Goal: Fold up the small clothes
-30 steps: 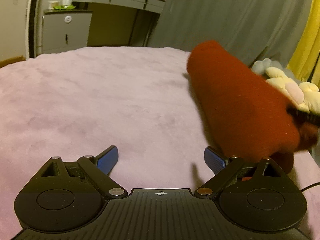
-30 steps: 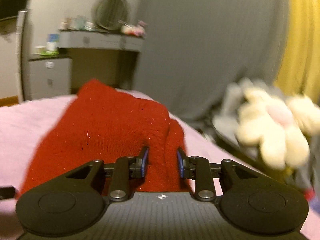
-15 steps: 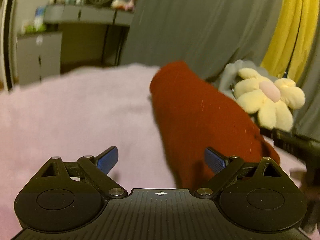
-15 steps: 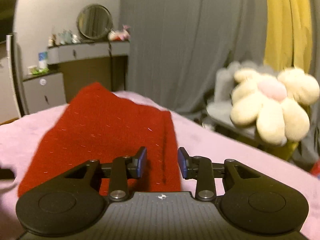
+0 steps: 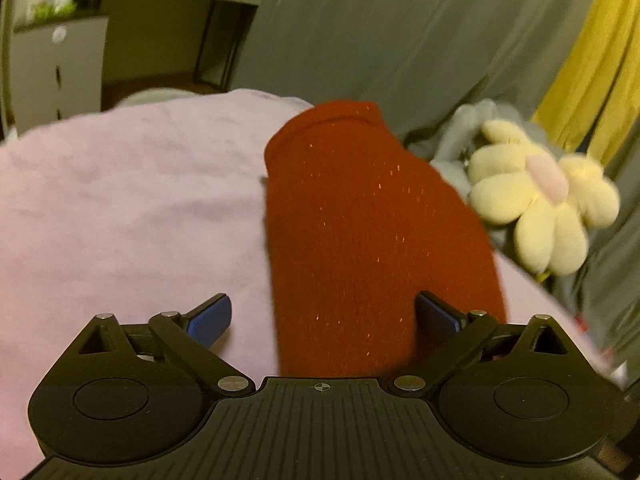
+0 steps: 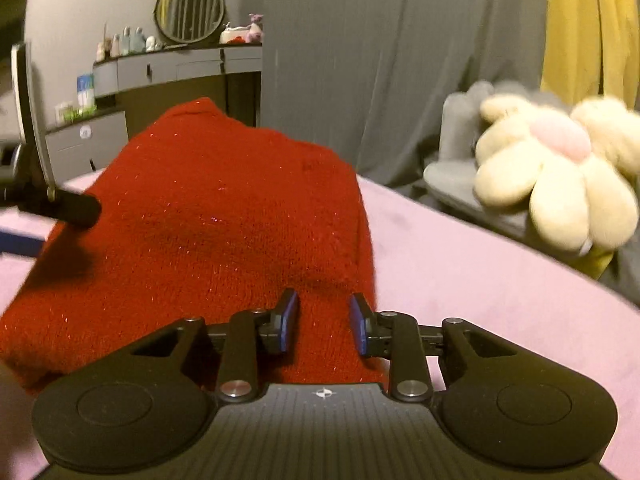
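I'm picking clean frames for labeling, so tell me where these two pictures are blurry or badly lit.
Left wrist view: motion blur smears the cabinet and flower cushion; the red knit garment is soft-edged; the left gripper stays sharp. Right wrist view: sharper on the garment, but the cushion blurs and a dark shadow falls at left. Both have dim, warm light and fisheye bending.

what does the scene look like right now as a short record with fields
garment: red knitted sweater, lying on the pink blanket
left tool: jaws wide open, sweater's near end between them, not gripped
right tool: jaws part open, straddling the sweater's near edge, not clamped
surface: bed covered by the pink blanket
nearby: cream flower plush on a grey chair beside the bed
background: grey curtain, yellow curtain, dresser with round mirror
image quality: some motion blur
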